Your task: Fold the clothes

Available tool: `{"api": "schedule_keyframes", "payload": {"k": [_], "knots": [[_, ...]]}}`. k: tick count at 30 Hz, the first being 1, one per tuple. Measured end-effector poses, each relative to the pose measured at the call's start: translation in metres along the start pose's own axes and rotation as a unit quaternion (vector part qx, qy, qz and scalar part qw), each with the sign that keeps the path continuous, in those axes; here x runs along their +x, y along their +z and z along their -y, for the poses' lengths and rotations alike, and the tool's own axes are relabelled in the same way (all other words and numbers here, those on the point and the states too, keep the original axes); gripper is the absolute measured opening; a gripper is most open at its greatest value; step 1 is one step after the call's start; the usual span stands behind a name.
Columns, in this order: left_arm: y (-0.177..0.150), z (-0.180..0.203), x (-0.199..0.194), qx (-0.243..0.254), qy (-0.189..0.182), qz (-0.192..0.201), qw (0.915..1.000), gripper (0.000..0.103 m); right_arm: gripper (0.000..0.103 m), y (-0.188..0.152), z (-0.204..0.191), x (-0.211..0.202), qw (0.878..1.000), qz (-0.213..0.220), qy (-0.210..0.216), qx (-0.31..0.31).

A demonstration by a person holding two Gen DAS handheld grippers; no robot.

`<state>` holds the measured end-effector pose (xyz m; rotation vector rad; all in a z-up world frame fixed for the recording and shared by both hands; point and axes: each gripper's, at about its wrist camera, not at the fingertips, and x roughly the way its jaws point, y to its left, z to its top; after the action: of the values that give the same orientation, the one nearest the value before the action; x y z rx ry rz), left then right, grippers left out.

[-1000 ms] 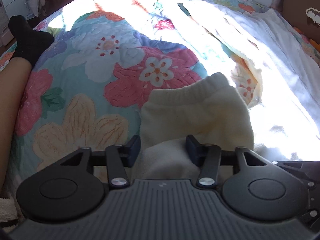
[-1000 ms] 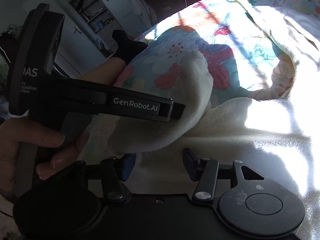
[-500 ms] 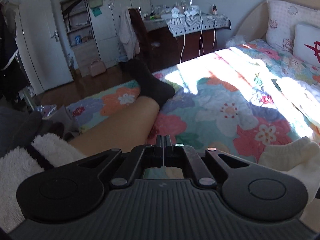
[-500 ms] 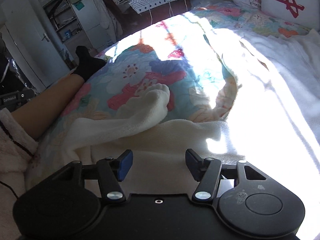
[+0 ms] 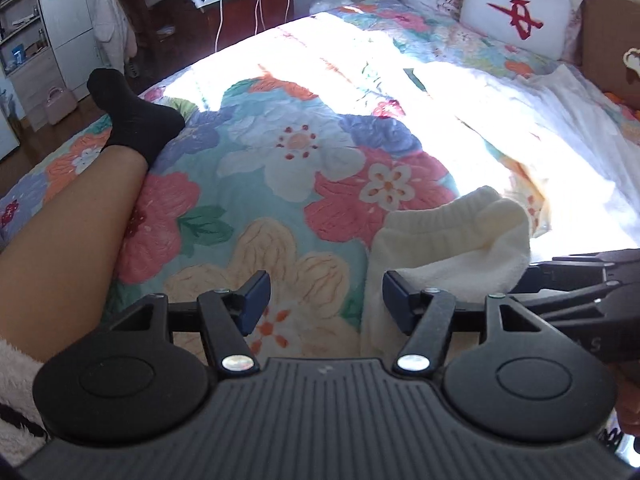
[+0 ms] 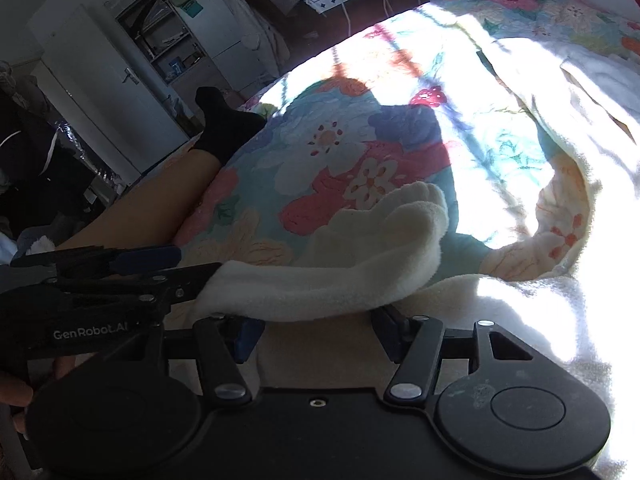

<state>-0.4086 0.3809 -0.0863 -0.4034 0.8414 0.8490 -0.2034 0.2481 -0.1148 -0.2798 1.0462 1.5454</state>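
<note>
A cream fleece garment lies on the floral quilt. Its cuffed sleeve stretches leftward across the quilt, just beyond my right gripper, which is open with the sleeve above its fingertips. My left gripper is open over the quilt, its right finger against the sleeve's edge. In the right wrist view the left gripper sits at the sleeve's left end. The right gripper's body shows at the right edge of the left wrist view.
A person's bare leg in a black sock lies along the bed's left side. A white blanket covers the right of the bed, with pillows at the head. A desk and shelves stand beyond the bed.
The left gripper was open over the garment, then swung towards the room and shut. Now it is open again beside the sleeve. The sleeve now lies stretched in front of the right gripper.
</note>
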Motion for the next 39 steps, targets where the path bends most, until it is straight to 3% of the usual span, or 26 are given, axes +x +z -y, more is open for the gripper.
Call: {"api": "schedule_keyframes", "payload": {"k": [2, 4, 8, 13, 22, 25, 28, 32, 35, 39], "knots": [[0.007, -0.009, 0.014, 0.004, -0.016, -0.025, 0.9996, 0.069, 0.065, 0.0, -0.001, 0.009, 1.0, -0.016, 0.003, 0.001], [0.009, -0.021, 0.024, -0.024, -0.041, -0.05, 0.9976, 0.069, 0.066, -0.007, -0.002, 0.012, 1.0, -0.021, 0.008, -0.006], [0.007, -0.036, 0.036, -0.057, -0.09, -0.064, 0.9923, 0.069, 0.067, -0.029, -0.013, 0.003, 0.998, -0.013, 0.023, -0.056], [0.009, -0.035, 0.027, -0.046, -0.111, -0.04, 0.992, 0.069, 0.066, -0.038, -0.038, 0.0, 0.993, -0.007, 0.018, -0.119], [0.013, -0.03, 0.005, -0.019, -0.148, 0.009, 0.9888, 0.072, 0.065, -0.035, -0.052, -0.004, 0.986, 0.007, 0.003, -0.167], [0.014, -0.029, -0.003, -0.01, -0.16, 0.026, 0.9868, 0.074, 0.064, -0.036, -0.065, -0.01, 0.979, 0.019, -0.009, -0.204], [0.016, -0.025, -0.01, 0.001, -0.18, 0.035, 0.983, 0.083, 0.063, -0.042, -0.08, -0.01, 0.966, 0.019, -0.021, -0.256], [0.014, -0.013, -0.004, 0.019, -0.201, 0.01, 0.9793, 0.088, 0.06, -0.049, -0.085, -0.007, 0.961, 0.015, -0.028, -0.276], [0.011, -0.002, 0.01, 0.028, -0.187, -0.023, 0.9817, 0.093, 0.06, -0.052, -0.085, -0.006, 0.96, 0.014, -0.027, -0.277], [0.012, -0.003, 0.017, -0.01, -0.198, -0.058, 0.9784, 0.093, 0.059, -0.053, -0.086, -0.006, 0.962, 0.019, -0.026, -0.27]]}}
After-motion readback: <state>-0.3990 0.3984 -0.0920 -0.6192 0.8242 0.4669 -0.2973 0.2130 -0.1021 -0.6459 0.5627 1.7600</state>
